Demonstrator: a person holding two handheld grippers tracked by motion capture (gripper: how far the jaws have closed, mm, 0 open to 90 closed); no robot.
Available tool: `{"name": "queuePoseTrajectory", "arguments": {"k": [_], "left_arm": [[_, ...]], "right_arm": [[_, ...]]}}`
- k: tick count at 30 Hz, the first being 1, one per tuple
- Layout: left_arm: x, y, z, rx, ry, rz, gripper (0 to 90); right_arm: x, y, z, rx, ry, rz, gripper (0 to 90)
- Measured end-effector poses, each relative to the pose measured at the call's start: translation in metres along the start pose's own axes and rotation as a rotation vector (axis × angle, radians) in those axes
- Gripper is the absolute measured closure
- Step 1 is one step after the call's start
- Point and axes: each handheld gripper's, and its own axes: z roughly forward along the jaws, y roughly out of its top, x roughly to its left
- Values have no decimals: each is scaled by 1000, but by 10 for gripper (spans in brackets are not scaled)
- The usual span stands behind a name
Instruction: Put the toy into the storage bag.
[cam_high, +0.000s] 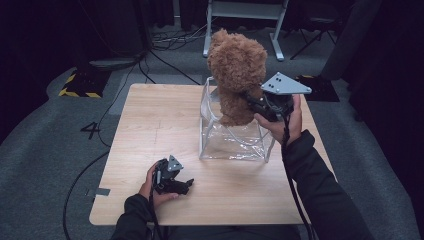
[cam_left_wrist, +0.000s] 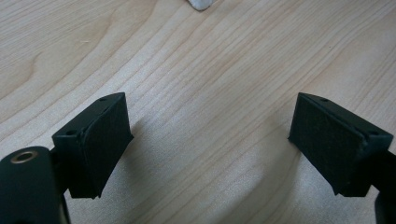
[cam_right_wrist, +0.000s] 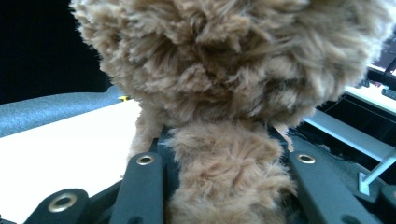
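A fluffy brown teddy bear (cam_high: 236, 75) hangs upright above the clear plastic bag (cam_high: 235, 140), its feet just over the bag's open top. My right gripper (cam_high: 252, 104) is shut on the teddy bear from the right side. In the right gripper view the bear's body (cam_right_wrist: 229, 172) is squeezed between the two black jaws, with its head filling the top. My left gripper (cam_high: 186, 186) rests low near the table's front edge, apart from the bag. Its pads (cam_left_wrist: 105, 144) stand wide open over bare wood with nothing between them.
The light wooden table (cam_high: 150, 125) stands on grey carpet. Cables and a black-and-yellow base (cam_high: 80, 85) lie on the floor at the back left. A white metal frame (cam_high: 245, 25) stands behind the table. A pale corner of the bag (cam_left_wrist: 201, 3) shows at the top of the left gripper view.
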Motion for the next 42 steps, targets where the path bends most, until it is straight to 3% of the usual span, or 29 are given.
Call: {"name": "queuePoseTrajectory", "arguments": {"k": [10, 18, 35, 36, 42], "left_arm": [[0, 0, 0, -1, 1, 1, 127], [0, 0, 0, 1, -1, 1, 127], [0, 0, 0, 1, -1, 1, 127], [0, 0, 0, 1, -1, 1, 127], [0, 0, 0, 0, 0, 2, 127]], "right_arm": [[4, -6, 14, 52, 9, 10, 625], [8, -17, 28, 129, 22, 7, 612], [14, -27, 40, 202, 71, 6, 590], [14, -29, 43, 230, 71, -2, 587], [17, -34, 49, 276, 82, -29, 584]]}}
